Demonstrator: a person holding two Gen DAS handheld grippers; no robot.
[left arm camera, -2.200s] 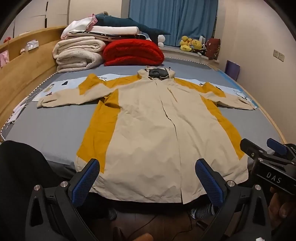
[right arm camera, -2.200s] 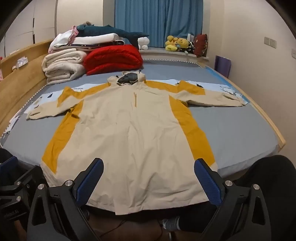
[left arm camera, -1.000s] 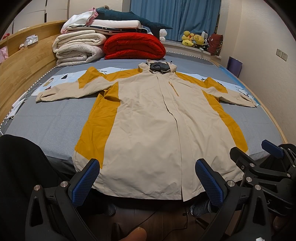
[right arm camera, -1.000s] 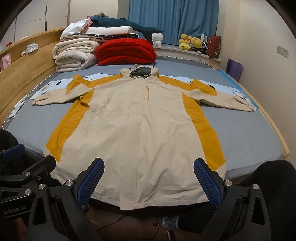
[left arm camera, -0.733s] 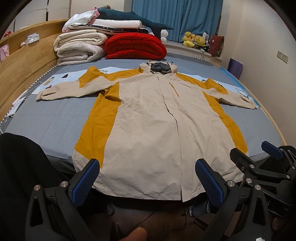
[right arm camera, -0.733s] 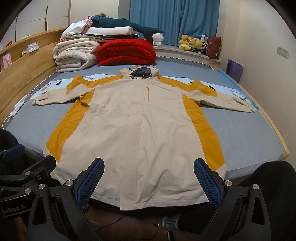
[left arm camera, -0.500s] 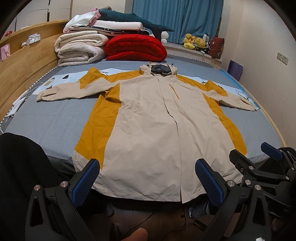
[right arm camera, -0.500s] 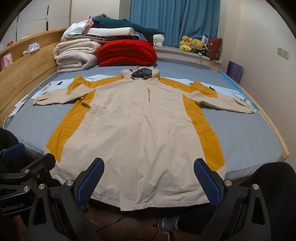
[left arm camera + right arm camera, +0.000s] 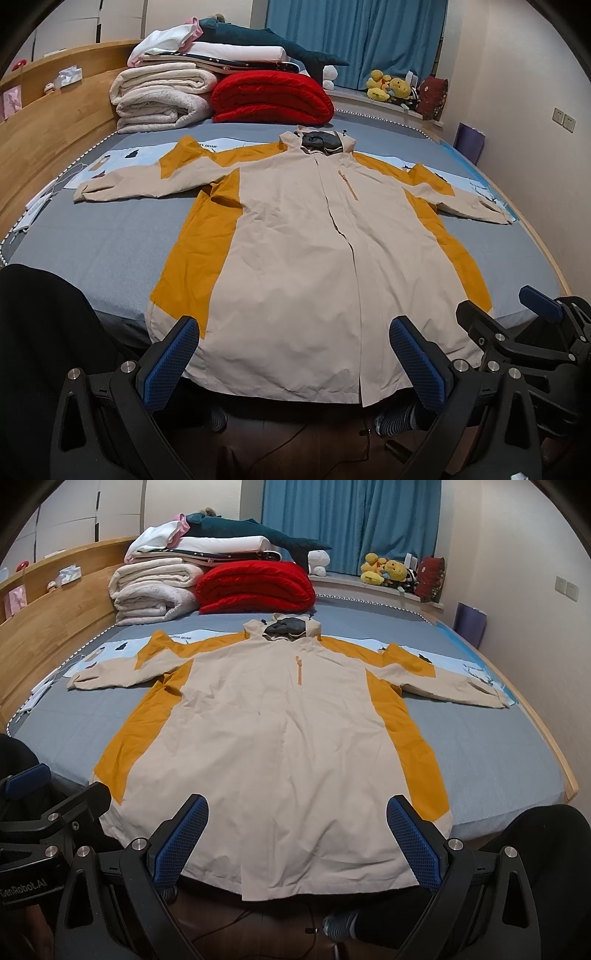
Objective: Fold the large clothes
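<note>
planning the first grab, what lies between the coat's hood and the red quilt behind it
Only a bare strip of grey bed sheet lies between the hood and the red quilt; the right wrist view shows it best.

Left gripper [image 9: 293, 360] jaws spread wide, right gripper [image 9: 295, 840] jaws spread wide, side by side, both holding nothing

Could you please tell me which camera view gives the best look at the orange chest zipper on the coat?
The right wrist view: the orange chest zipper faces the camera nearly straight on, upright at the coat's centre. The left wrist view shows the same zipper slanted and off to the right.
</note>
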